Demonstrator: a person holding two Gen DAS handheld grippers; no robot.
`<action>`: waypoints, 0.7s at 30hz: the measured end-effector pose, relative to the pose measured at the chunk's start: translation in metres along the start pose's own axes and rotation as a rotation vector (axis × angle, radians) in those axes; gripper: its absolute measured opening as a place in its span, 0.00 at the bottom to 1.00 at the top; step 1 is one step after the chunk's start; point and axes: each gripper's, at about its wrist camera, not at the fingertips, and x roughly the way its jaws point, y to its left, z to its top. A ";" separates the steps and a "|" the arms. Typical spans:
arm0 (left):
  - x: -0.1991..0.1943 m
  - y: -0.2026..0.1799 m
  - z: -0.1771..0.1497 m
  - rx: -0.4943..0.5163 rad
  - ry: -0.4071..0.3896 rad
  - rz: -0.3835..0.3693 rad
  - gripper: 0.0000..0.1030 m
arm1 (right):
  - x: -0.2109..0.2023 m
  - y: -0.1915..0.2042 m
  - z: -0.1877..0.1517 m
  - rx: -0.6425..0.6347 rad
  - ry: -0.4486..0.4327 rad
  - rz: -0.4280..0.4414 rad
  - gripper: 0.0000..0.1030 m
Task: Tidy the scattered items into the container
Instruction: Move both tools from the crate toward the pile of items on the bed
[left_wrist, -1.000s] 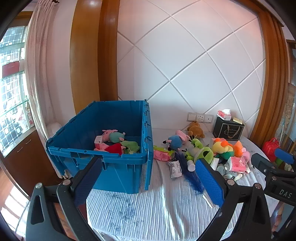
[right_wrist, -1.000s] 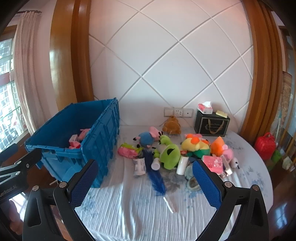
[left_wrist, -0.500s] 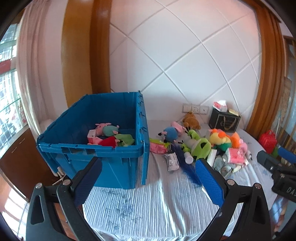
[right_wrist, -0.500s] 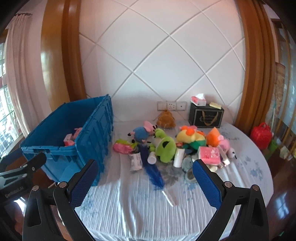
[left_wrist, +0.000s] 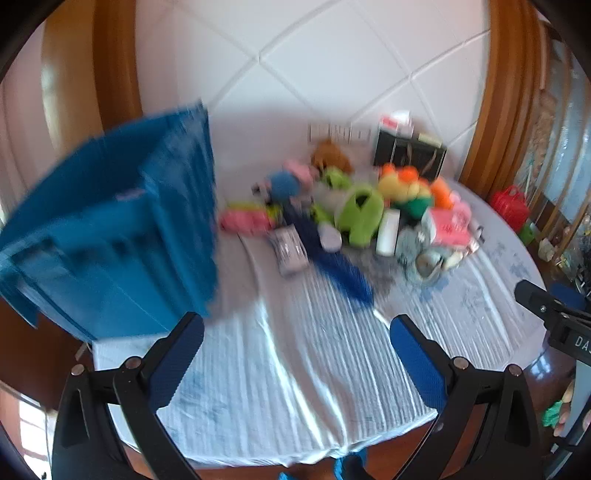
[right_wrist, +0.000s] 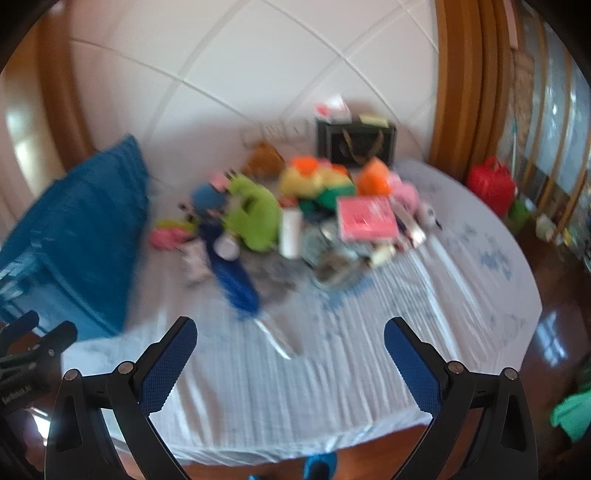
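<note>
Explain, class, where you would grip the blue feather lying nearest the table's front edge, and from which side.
Grip the blue feather low on its vane, near where the pale quill begins. It lies flat on the tablecloth, pointing toward the table's front edge, so I would come from above with the open right gripper, jaws across its width. The far end touches the toy pile; avoid that.

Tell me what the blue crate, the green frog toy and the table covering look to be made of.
Blue crate: likely rigid moulded plastic, with ribbed walls. Green frog toy: seems soft plush, rounded and matte. Table covering: probably thin fabric, white, wrinkled in ridges with a slight sheen. Blur limits certainty.
</note>
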 end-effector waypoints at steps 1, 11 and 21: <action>0.021 -0.006 -0.001 -0.009 0.035 0.008 0.99 | 0.014 -0.010 -0.001 0.004 0.023 -0.005 1.00; 0.190 -0.113 0.008 -0.013 0.291 0.023 0.99 | 0.180 -0.132 0.010 0.063 0.285 -0.011 1.00; 0.303 -0.220 -0.001 0.139 0.402 -0.043 0.99 | 0.284 -0.195 -0.006 0.042 0.374 -0.120 1.00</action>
